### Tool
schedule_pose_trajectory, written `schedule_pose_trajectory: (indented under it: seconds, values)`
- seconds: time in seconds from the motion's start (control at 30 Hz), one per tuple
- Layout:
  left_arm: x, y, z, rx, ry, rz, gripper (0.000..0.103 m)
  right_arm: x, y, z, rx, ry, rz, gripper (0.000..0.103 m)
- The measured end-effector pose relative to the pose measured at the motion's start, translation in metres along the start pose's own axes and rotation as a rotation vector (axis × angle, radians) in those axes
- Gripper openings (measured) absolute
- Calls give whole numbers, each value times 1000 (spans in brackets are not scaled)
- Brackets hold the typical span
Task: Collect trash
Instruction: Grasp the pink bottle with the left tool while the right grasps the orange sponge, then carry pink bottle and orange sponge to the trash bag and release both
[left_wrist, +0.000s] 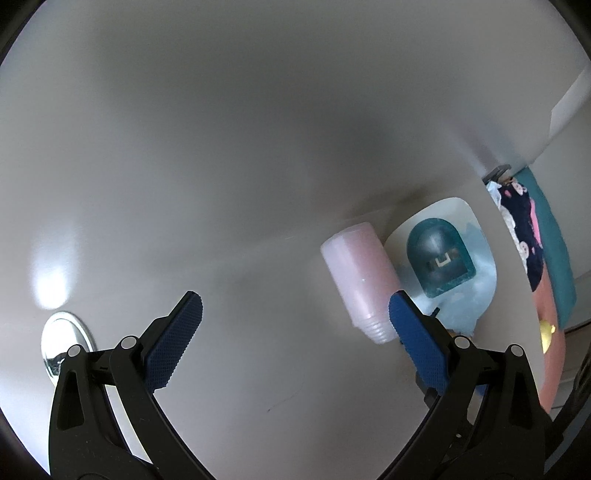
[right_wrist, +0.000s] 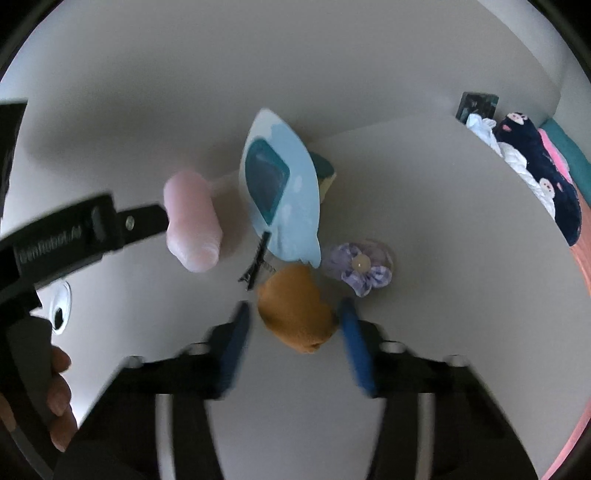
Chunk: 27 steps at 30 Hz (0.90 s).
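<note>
A: Right gripper (right_wrist: 293, 334), blue pads spread wide, nothing pinched. A crumpled tan-orange wad, paper or cloth (right_wrist: 295, 310), sits between the fingers on the white desk (right_wrist: 443, 240). Whether either pad touches it I can't tell; the view is smeared there.

B: Left gripper (left_wrist: 293, 339)?

A: Also released, jaws apart, holding nothing. It hovers over bare desk, with a stack of translucent pink plastic cups lying on its side (left_wrist: 360, 280) just past its right finger. In the right wrist view the left tool's black body overlaps that stack.

B: What else is around the wad?

A: Just beyond it, a pale blue flat card with a teal domed blister on it (right_wrist: 284, 192), a small black toothed hair clip (right_wrist: 255, 269) at the card's near end, and a lilac gingham fabric flower with a pearl centre (right_wrist: 364, 267) off to the right. All clustered mid-desk, near the wall behind.

B: Desk's right edge?

A: Past it, a navy fabric with pink and white figures (right_wrist: 539, 173) and some white cloth, apparently on a bed, off the desk.

B: Progress?

A: Early, by my reading. No bin or bag in either view, nothing gripped, every loose item lying on the desk. The wad looks like the first pickup; the cups and card may follow. Which items count as trash is a guess.
</note>
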<state>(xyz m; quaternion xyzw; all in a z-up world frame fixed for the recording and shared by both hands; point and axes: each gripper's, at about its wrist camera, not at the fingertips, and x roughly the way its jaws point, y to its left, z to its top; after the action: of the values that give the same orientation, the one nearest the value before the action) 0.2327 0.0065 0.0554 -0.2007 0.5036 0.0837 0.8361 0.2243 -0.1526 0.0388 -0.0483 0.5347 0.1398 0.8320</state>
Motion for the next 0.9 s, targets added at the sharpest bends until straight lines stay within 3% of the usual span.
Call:
schedule_pose_trajectory:
  seconds: [0.2, 0.37, 0.43, 0.5, 0.73, 0.9]
  values:
    - [10, -15, 11, -19, -4, 16, 95, -13, -7, -8, 34, -31, 23, 43]
    - [22, -26, 17, -69, 42, -46, 85, -20, -14, -16, 67, -30, 44, 43]
    - [25, -34, 19, -49, 40, -48, 77, -23, -16, -18, 69, -31, 51, 43]
    - [29, -41, 19, -15, 47, -37, 42, -26, -18, -20, 70, -35, 55, 43]
    - [28, -39, 11, 28, 27, -33, 39, -45, -34, -34, 96, -53, 74, 43]
    - [6, -26, -5, 84, 3, -37, 39, -62, -50, -53, 135, -71, 81, 43]
